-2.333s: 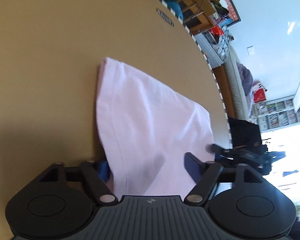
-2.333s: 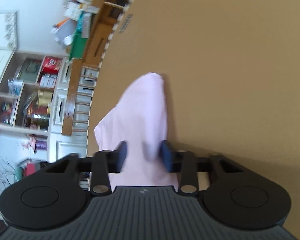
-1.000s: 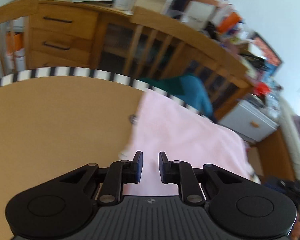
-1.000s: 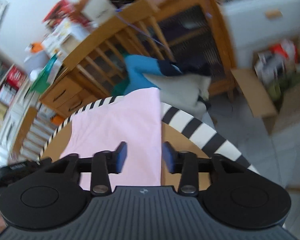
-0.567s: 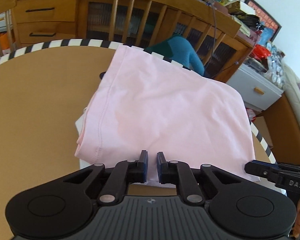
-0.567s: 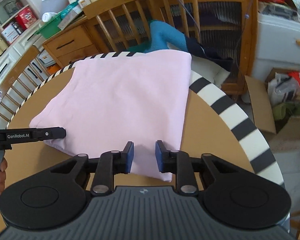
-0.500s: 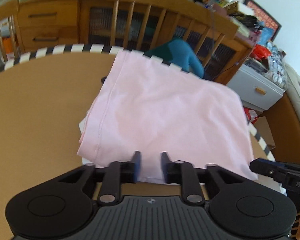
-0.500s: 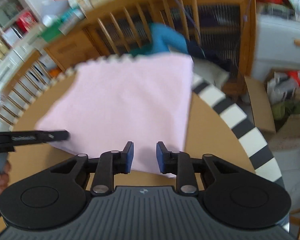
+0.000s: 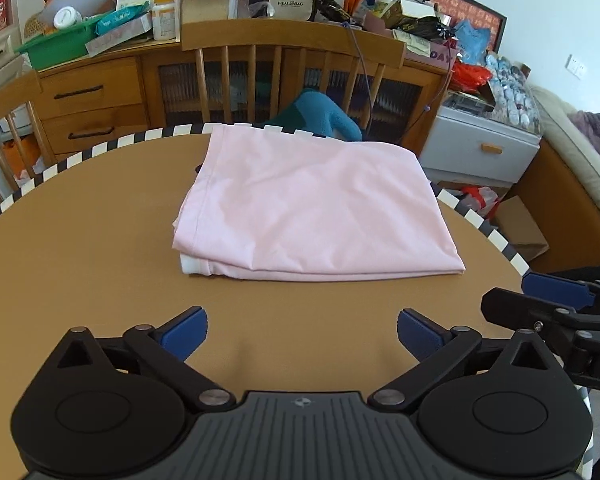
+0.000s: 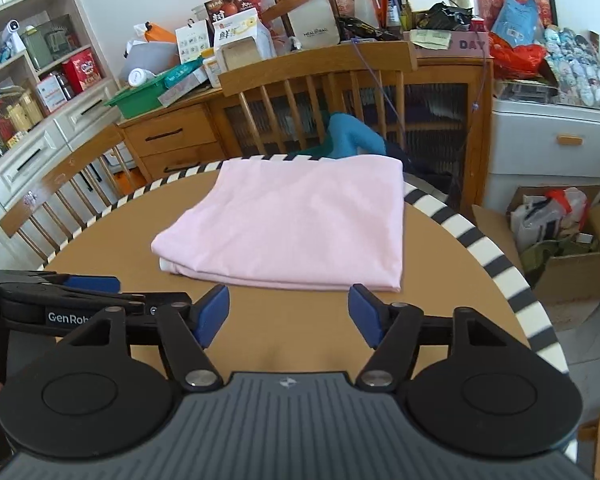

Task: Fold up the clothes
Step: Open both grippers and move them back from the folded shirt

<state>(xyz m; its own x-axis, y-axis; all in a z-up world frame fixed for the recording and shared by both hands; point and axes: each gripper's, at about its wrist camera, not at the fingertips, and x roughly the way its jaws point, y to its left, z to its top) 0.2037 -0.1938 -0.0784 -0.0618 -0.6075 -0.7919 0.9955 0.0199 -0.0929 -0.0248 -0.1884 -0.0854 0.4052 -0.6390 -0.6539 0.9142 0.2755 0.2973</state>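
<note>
Nearest, the left tool (image 9: pixel 302 330) hangs over the bare brown surface (image 9: pixel 80 248) with its blue pads spread wide and nothing between them. The right tool (image 10: pixel 288 314) is beside it, equally spread and empty. Just beyond both lies the pink garment (image 9: pixel 312 208), folded into a neat, flat rectangle of several layers, a white under-layer peeking out at its near left corner. Its far edge reaches the surface's striped rim. Behind stands a wooden chair (image 9: pixel 292 60).

Soft matt pink cloth garment (image 9: pixel 312 208) lies on a smooth matt table (image 9: pixel 80 248).
</note>
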